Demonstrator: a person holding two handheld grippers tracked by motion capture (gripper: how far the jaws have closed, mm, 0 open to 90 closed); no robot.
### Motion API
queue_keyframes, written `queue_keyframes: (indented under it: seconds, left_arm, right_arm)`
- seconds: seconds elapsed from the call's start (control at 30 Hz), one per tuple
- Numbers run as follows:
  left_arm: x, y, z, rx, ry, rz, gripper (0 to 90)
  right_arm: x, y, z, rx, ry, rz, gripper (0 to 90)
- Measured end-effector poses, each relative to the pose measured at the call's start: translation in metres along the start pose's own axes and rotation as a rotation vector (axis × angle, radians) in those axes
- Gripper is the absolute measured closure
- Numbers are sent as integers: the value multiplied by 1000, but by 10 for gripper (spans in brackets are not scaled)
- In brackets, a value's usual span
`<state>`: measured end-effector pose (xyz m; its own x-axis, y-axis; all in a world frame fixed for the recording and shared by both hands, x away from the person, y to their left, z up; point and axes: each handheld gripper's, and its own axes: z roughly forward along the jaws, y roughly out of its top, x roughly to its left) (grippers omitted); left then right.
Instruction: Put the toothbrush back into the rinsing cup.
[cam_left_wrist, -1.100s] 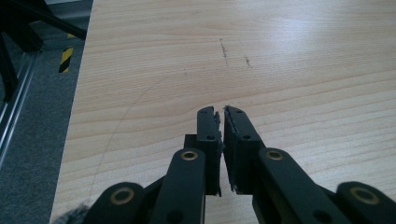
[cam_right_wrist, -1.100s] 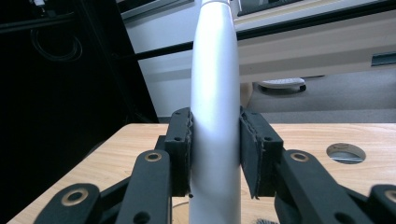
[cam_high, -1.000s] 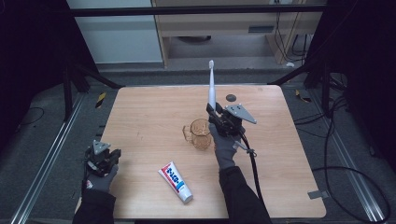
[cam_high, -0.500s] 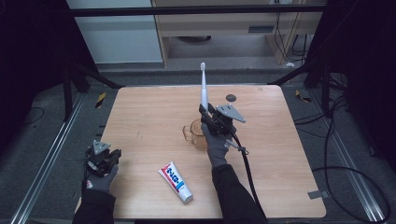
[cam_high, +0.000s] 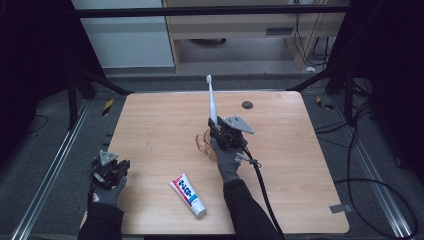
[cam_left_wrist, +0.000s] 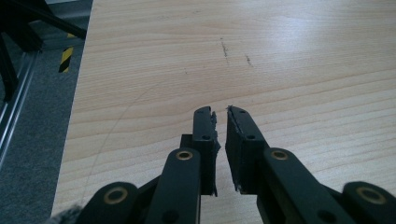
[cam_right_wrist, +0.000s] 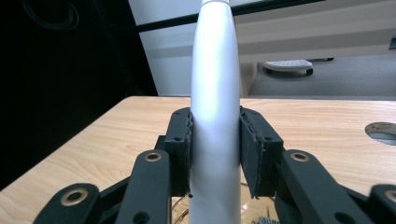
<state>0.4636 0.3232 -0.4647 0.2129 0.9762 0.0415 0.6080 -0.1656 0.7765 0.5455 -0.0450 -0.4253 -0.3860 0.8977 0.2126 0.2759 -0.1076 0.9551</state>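
Observation:
A white toothbrush (cam_high: 212, 102) stands almost upright above the middle of the table (cam_high: 300, 165), its head (cam_high: 210, 79) at the top. My right gripper (cam_high: 217, 128) is shut on its handle (cam_right_wrist: 214, 60), which sits between both pads. Just below and left of that gripper stands a brown see-through cup (cam_high: 204, 143), its rim (cam_right_wrist: 180, 211) under the jaws. A white, red and blue toothpaste tube (cam_high: 187, 195) lies near the front edge. My left gripper (cam_high: 116, 166) rests at the table's left edge, its jaws (cam_left_wrist: 220, 112) nearly touching and holding nothing.
A round dark hole (cam_high: 247, 105) sits in the tabletop at the back right, also the hole (cam_right_wrist: 383, 131) in the right gripper view. Metal frame rails (cam_high: 55, 165) run along the floor on both sides. A cable (cam_high: 262, 185) trails from my right gripper.
My right gripper has carried the toothbrush to the left and slightly nearer, ending over the cup. The left gripper has stayed put.

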Motion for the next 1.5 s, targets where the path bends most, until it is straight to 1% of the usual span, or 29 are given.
queue_keyframes:
  seconds: [0.17, 0.33, 0.63, 0.9, 1.1, 1.23, 1.4, 1.5]
  left_arm:
    - [0, 0, 0, 0, 0, 0, 812]
    - [0, 0, 0, 2, 0, 2, 812]
    - [0, 0, 1, 2, 0, 1, 811]
    - [0, 0, 1, 3, -2, 0, 811]
    - [0, 0, 1, 3, -2, 0, 810]
    - [0, 0, 1, 4, -2, 0, 810]
    - [0, 0, 1, 5, -2, 2, 810]
    - [0, 0, 1, 5, -1, 2, 810]
  right_arm:
    - [3, -5, 1, 16, -3, -9, 662]
    - [1, -10, 0, 23, -18, -4, 662]
    - [0, -14, -1, 39, -31, -22, 660]
    - [-2, -20, 1, 85, -41, -31, 659]
    - [-3, -23, 2, 106, -40, -33, 658]
    - [-3, -23, 2, 110, -38, -36, 653]
    - [-2, -21, -1, 97, -33, -44, 655]
    - [-3, -19, -3, 99, -33, -46, 661]
